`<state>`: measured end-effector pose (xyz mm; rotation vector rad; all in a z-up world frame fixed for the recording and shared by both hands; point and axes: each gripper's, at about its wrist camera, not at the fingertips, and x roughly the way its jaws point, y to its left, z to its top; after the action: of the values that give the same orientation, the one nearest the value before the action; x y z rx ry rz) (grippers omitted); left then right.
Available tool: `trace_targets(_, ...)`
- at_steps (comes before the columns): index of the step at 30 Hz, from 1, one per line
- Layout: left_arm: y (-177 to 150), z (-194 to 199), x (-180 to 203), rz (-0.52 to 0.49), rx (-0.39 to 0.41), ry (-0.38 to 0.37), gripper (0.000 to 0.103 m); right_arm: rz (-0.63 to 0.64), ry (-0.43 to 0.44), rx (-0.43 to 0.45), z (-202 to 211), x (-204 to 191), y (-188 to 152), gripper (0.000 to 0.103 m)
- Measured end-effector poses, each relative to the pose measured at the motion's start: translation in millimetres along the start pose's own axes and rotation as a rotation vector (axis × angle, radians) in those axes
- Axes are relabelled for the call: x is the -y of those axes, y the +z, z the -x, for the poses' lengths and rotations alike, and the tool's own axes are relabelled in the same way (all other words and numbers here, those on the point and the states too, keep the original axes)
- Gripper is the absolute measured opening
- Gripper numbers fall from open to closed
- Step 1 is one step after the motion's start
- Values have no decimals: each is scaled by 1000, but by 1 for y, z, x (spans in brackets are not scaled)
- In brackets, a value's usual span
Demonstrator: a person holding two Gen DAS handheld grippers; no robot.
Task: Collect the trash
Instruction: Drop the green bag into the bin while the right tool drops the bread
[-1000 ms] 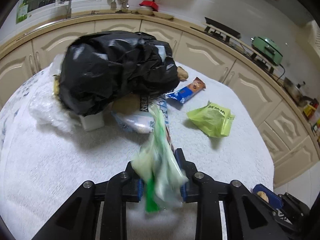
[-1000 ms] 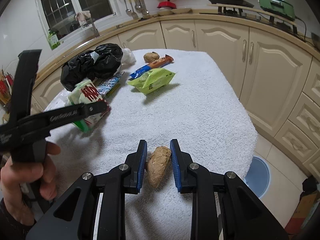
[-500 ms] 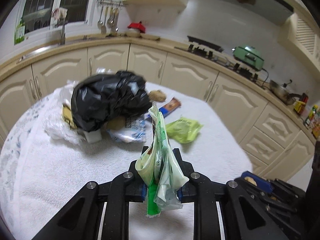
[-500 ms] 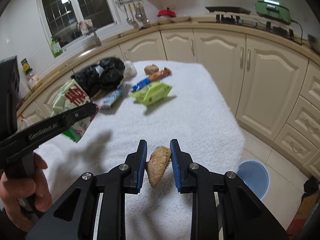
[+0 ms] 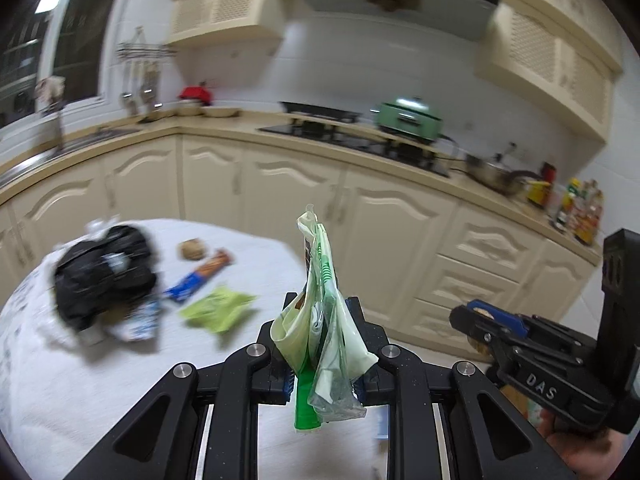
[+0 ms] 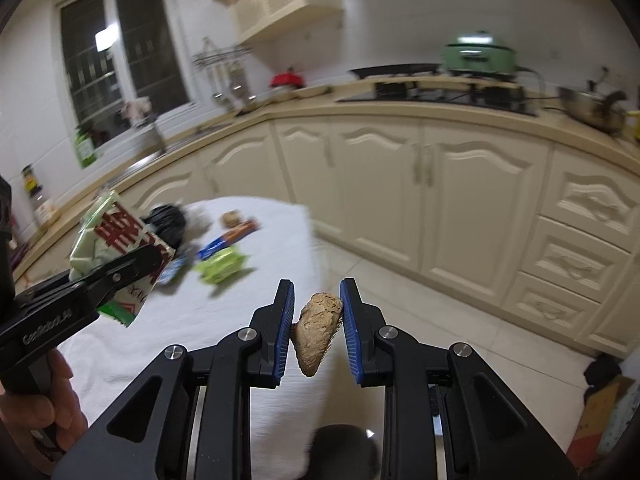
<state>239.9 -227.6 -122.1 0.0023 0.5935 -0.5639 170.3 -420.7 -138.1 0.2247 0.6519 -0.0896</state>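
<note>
Light: indoor, dim and even; the window (image 6: 120, 60) was dark with one reflected glare spot.
Blur: table (image 5: 60, 360) and cabinets (image 6: 480, 184) smeared by motion.
Sharp: the wrapper (image 5: 324, 320).
Edges: fisheye bending, black corners.

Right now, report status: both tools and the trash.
Left tool shut on green wrapper. Right tool shut on brown lump. Both lifted off table. Black bag, wrappers uncollected.
</note>
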Motion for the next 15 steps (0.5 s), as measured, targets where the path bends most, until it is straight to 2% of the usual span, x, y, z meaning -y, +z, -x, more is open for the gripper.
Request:
trace_targets(7, 11, -55, 46, -69, -61, -113, 18, -85, -115, 8, 16, 73, 3, 24)
trace_targets(11, 15, -101, 71, -107, -125, -160, 18, -142, -168, -19, 12, 116, -5, 24)
trace_targets(15, 19, -159, 90, -127, -221, -203, 18, -203, -198, -71, -8, 155, -17, 24)
